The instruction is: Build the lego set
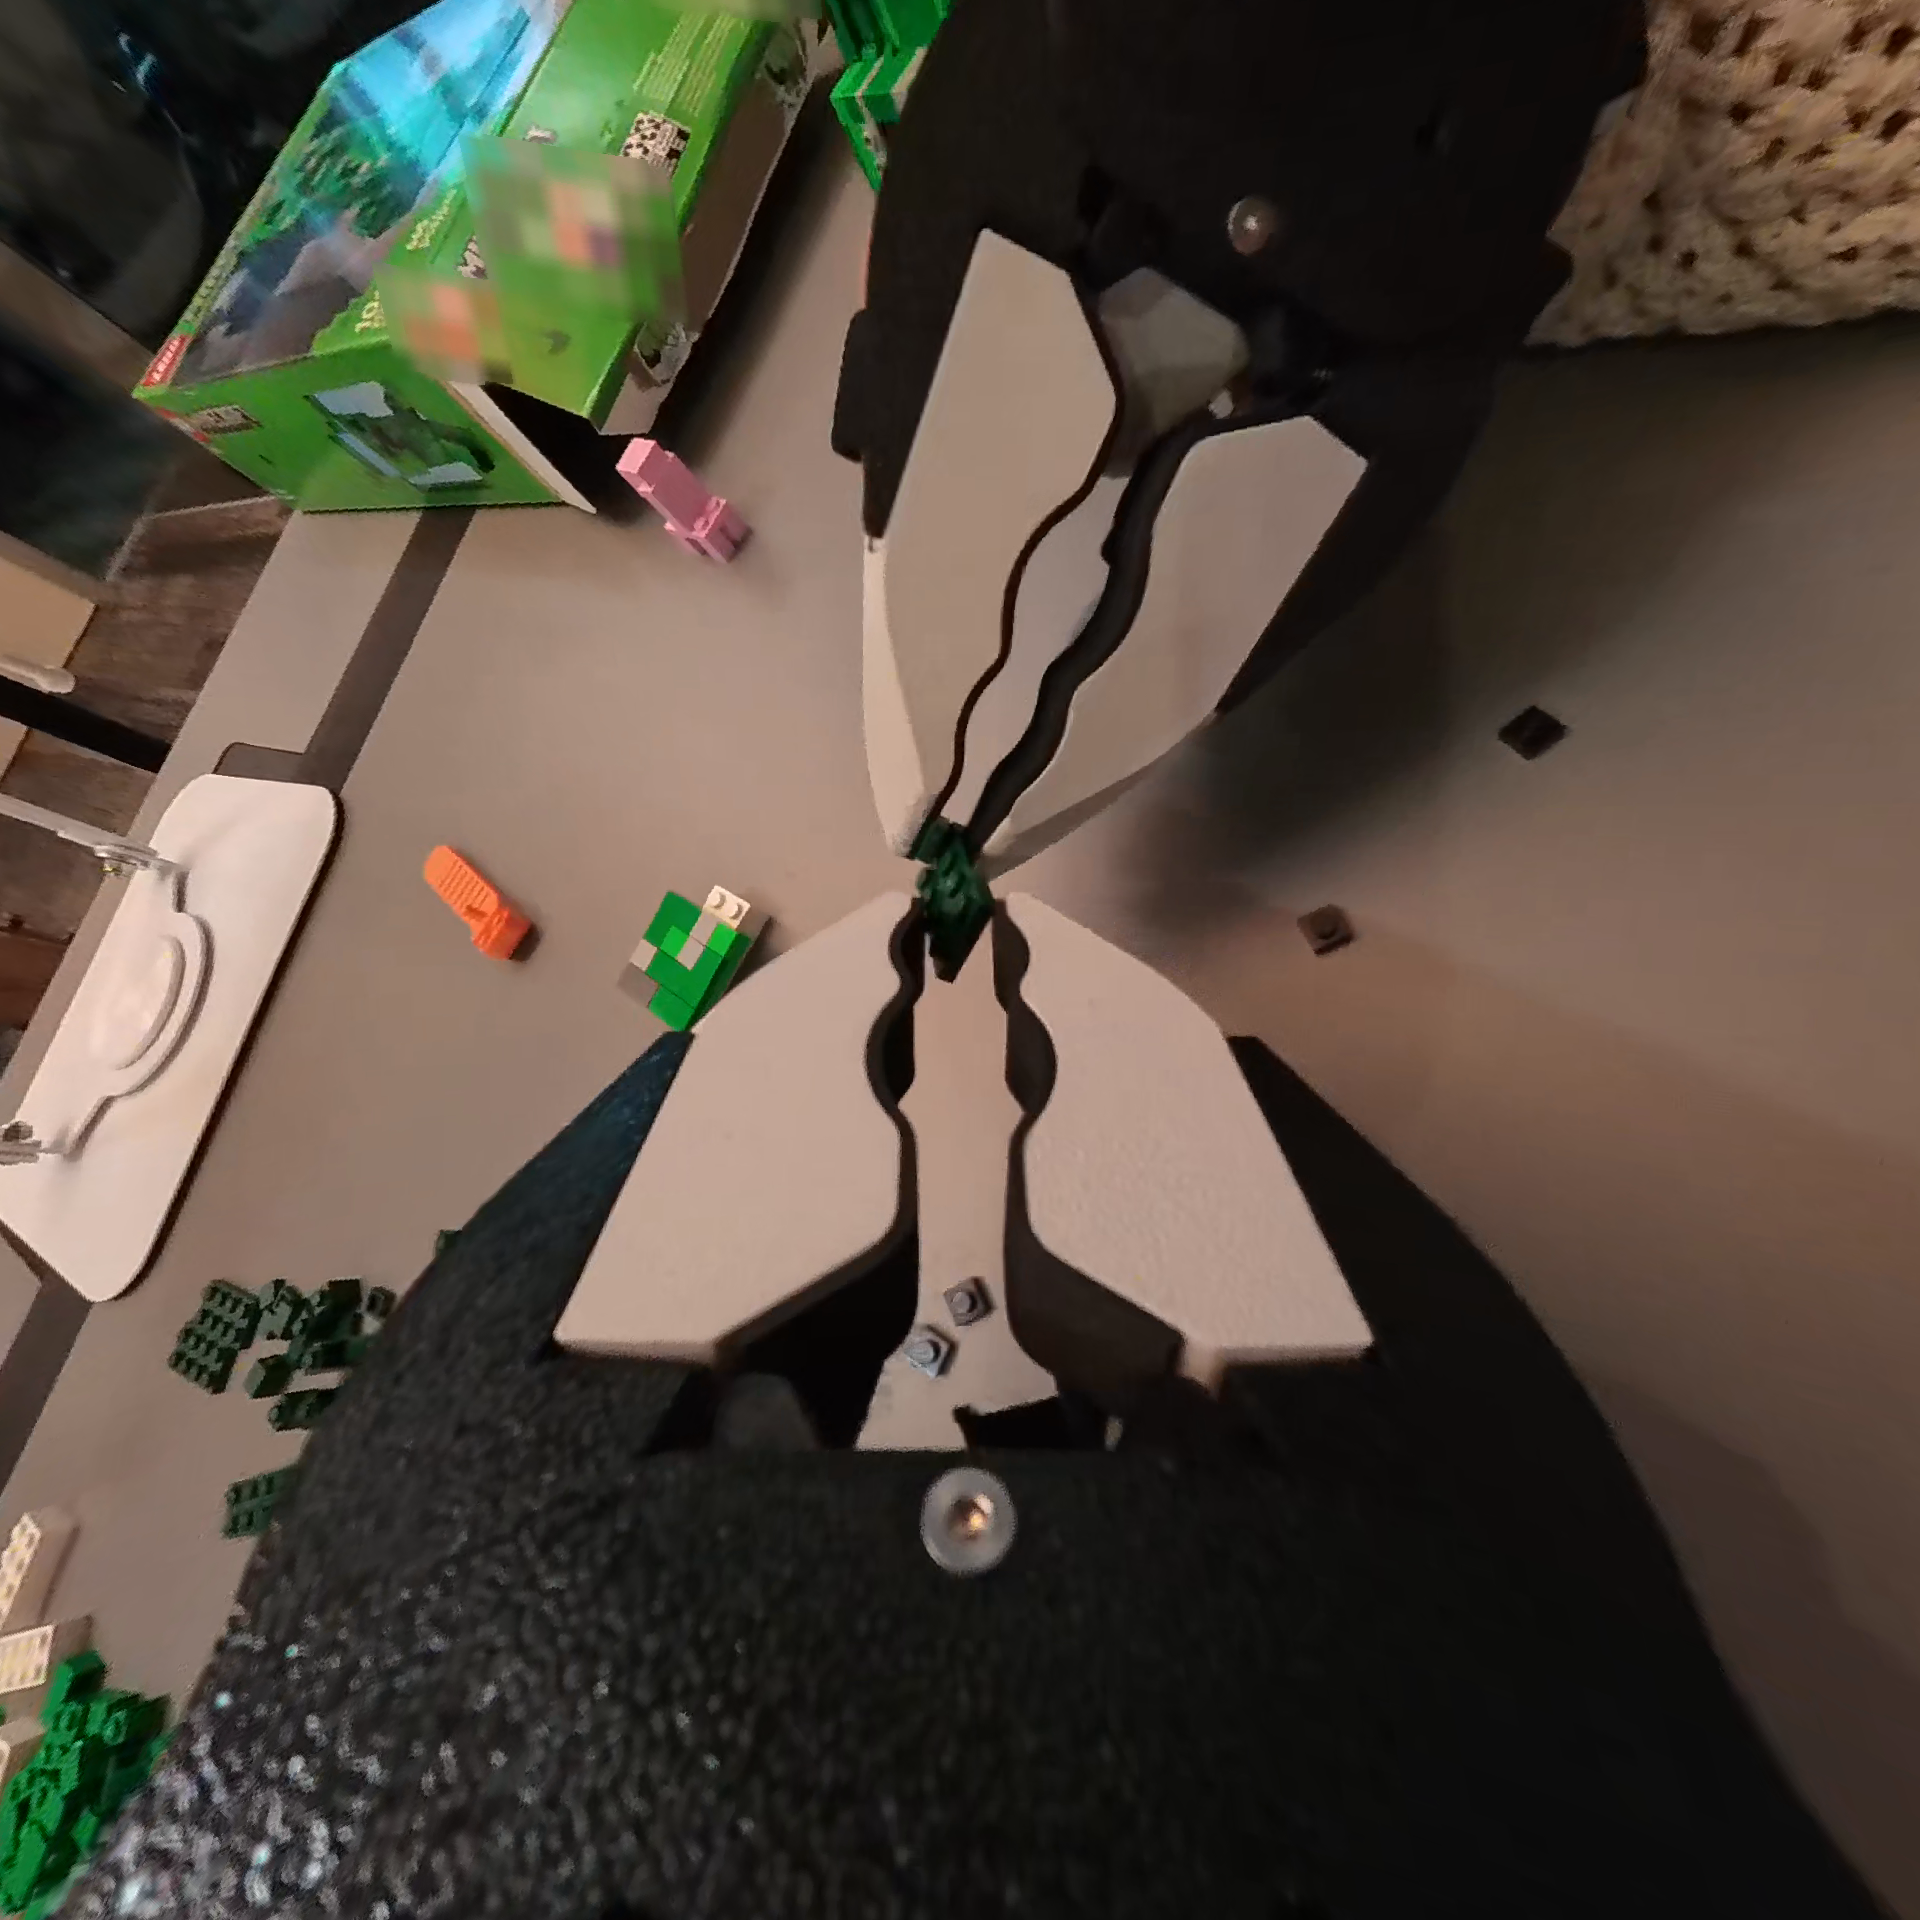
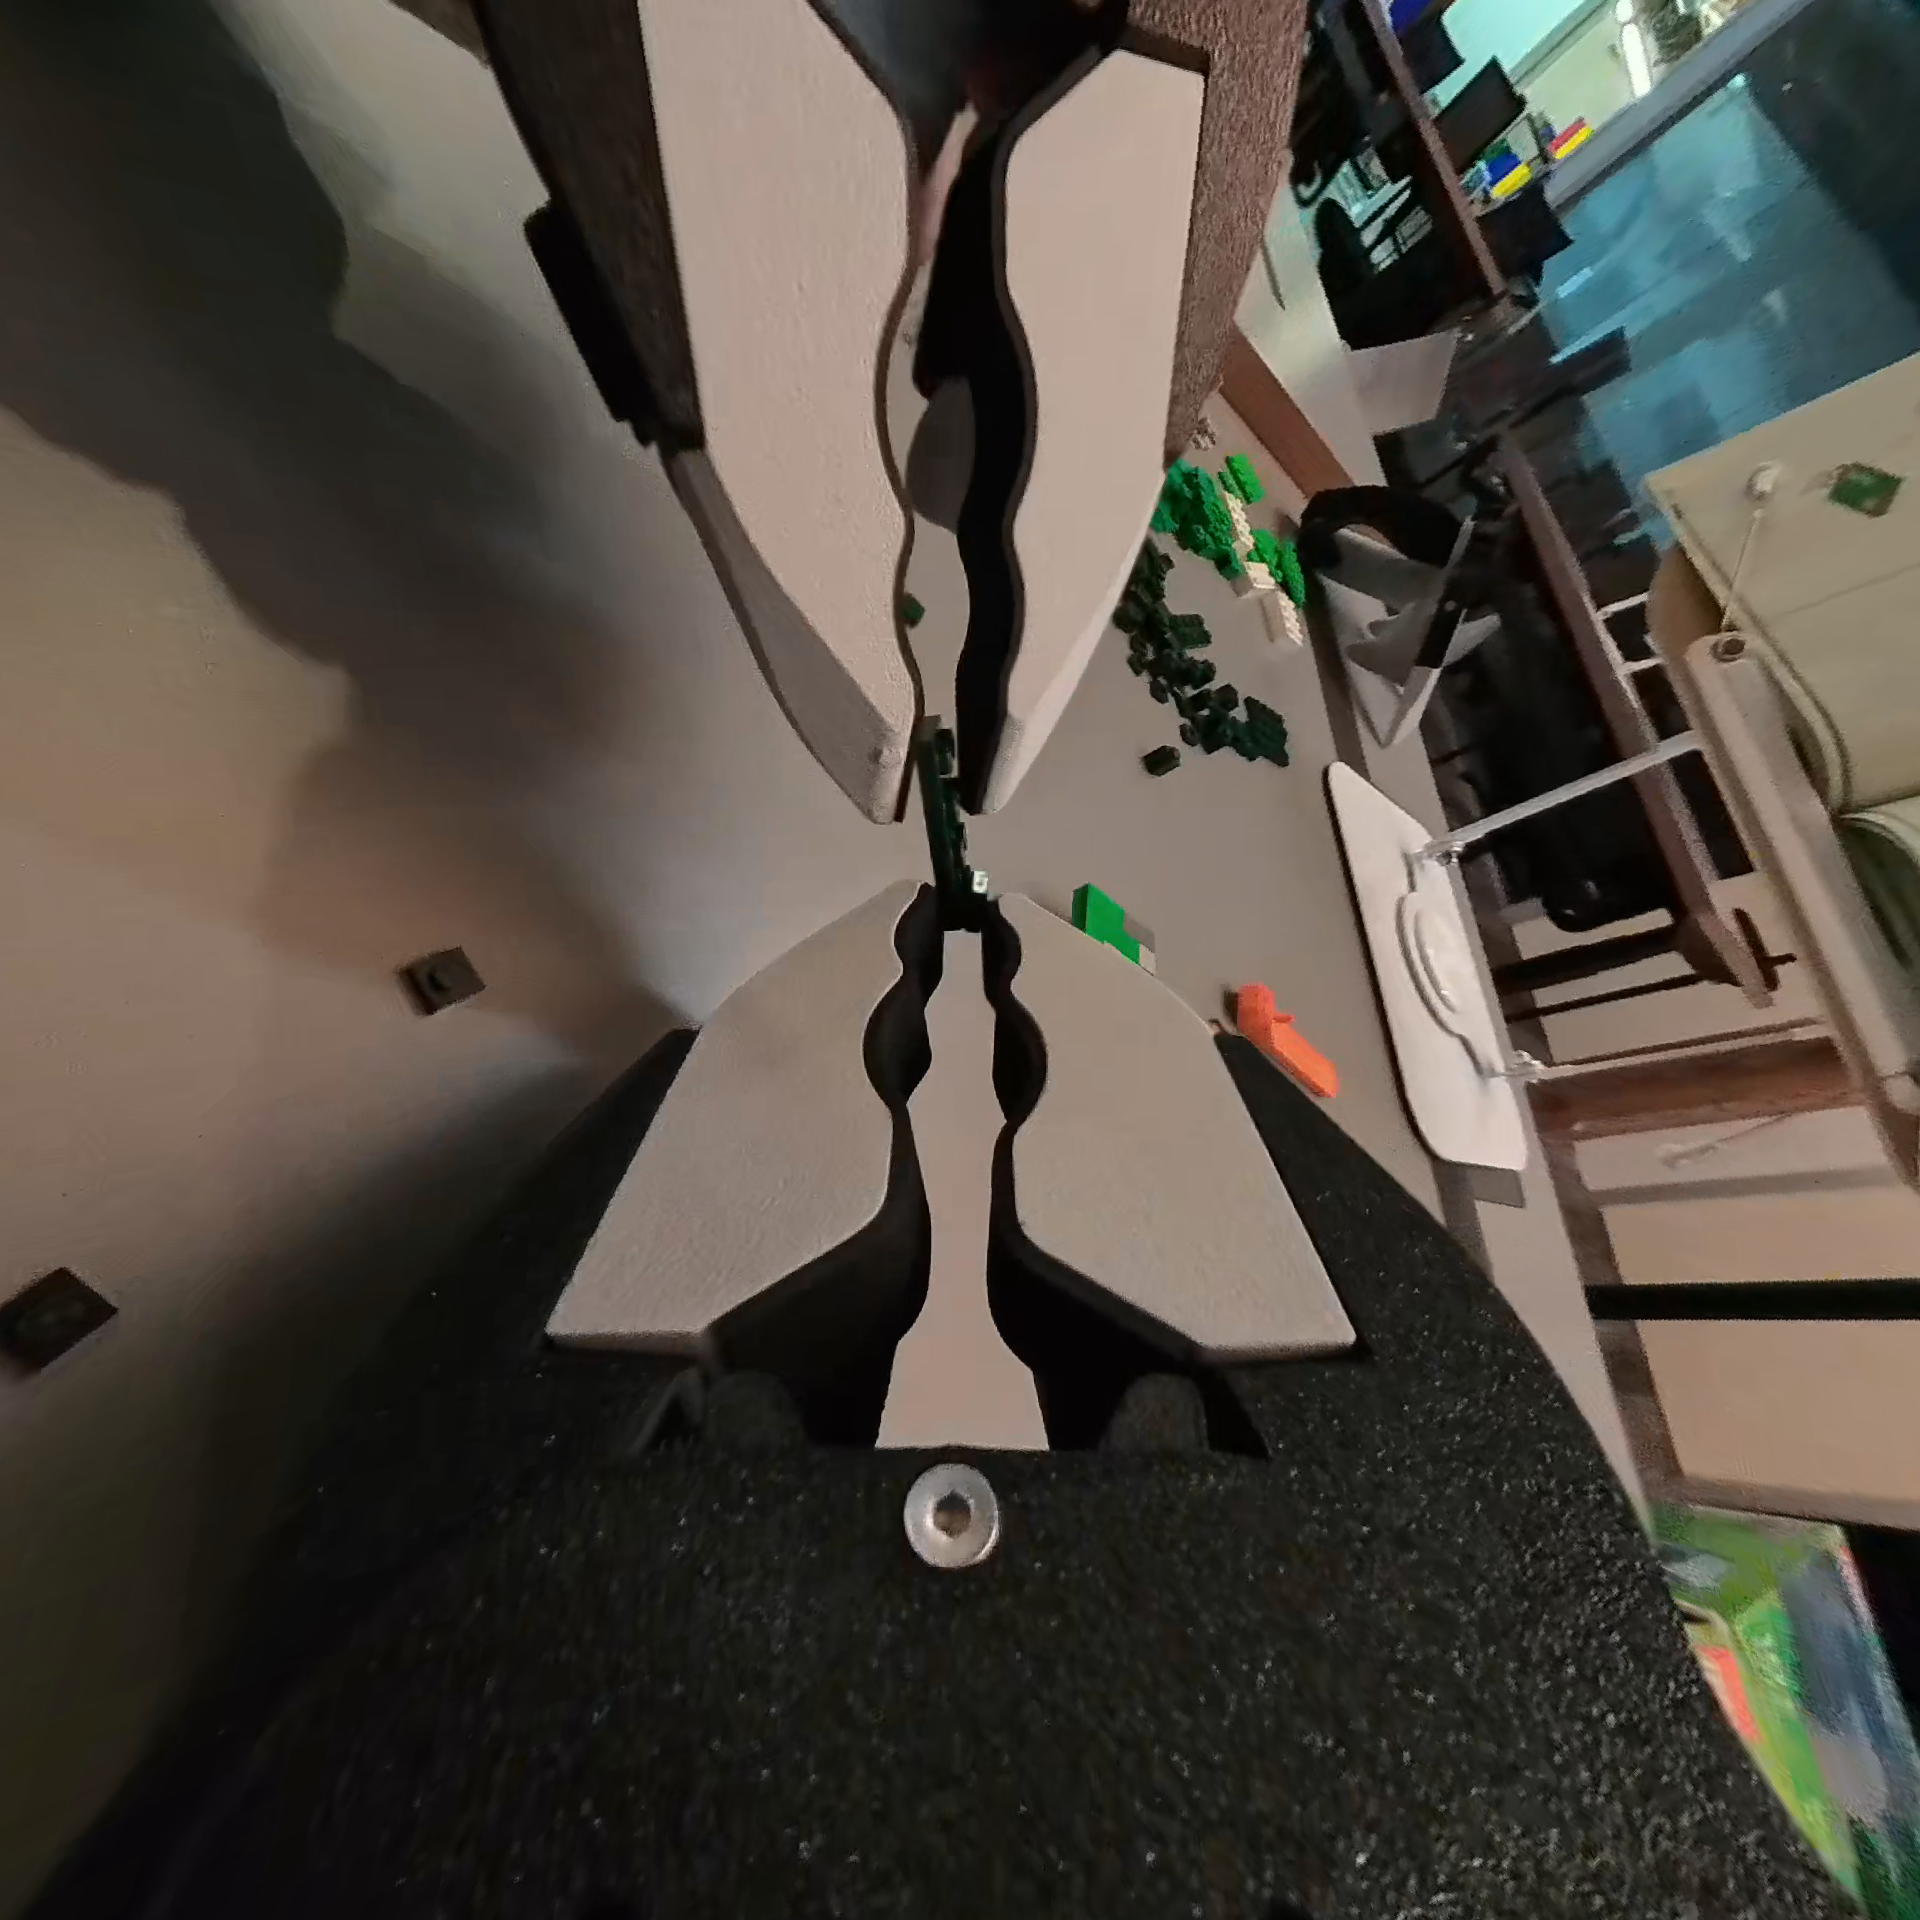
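My left gripper [image 1: 954,920] reaches in from the bottom of the left wrist view. My right gripper [image 1: 951,840] comes from the top and meets it tip to tip above the grey table [image 1: 623,727]. Both are shut on a small dark green lego piece [image 1: 951,896] held between them; I cannot tell if it is one piece or two joined. In the right wrist view the right gripper [image 2: 961,906] is at the bottom and the left gripper [image 2: 938,800] at the top, with the dark green piece [image 2: 940,831] seen edge-on.
On the table lie a small green build [image 1: 691,956], an orange brick separator [image 1: 478,904], a pink pig [image 1: 686,499], the green set box [image 1: 436,312], dark green bricks [image 1: 281,1340], bright green bricks [image 1: 62,1766], small dark plates [image 1: 1327,928] and a white pad [image 1: 166,1039]. My left and right fingertips are right by each other.
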Demonstrator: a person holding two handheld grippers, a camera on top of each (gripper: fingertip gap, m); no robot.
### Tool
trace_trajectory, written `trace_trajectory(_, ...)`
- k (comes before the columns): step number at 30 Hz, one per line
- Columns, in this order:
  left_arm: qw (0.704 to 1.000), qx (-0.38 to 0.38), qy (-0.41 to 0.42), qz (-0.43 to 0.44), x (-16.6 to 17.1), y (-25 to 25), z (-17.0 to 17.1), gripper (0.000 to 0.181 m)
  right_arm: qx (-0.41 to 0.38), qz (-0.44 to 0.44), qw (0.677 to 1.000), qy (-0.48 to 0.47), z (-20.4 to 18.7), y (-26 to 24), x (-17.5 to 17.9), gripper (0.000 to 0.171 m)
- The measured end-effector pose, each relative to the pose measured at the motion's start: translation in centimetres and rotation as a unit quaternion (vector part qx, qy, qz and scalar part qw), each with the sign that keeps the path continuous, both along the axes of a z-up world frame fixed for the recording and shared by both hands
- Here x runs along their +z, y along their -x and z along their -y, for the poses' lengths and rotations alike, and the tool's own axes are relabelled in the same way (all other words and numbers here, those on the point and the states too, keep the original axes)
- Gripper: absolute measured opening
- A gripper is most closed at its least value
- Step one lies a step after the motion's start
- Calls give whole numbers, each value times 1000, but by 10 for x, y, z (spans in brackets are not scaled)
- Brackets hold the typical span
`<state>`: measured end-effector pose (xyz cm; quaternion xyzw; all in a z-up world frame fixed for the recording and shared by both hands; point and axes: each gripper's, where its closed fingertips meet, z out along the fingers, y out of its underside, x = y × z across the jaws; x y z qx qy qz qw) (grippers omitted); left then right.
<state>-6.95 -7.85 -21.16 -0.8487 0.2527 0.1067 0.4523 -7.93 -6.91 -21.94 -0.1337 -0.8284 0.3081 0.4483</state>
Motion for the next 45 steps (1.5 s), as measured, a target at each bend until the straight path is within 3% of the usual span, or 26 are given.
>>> trace_trajectory(10,1000,-15,9,-14,-7,-4,3,5,10,68,998,-4,5,-6,-12,7)
trace_trajectory(26,994,-100,21,25,-7,-21,12,4,82,65,994,-30,15,-26,-11,8)
trace_trajectory(33,992,-119,-37,21,6,-26,14,4,98,90,989,61,18,-32,4,7)
trace_trajectory(45,978,-165,-90,89,26,-35,21,4,162,103,961,198,29,-43,26,6)
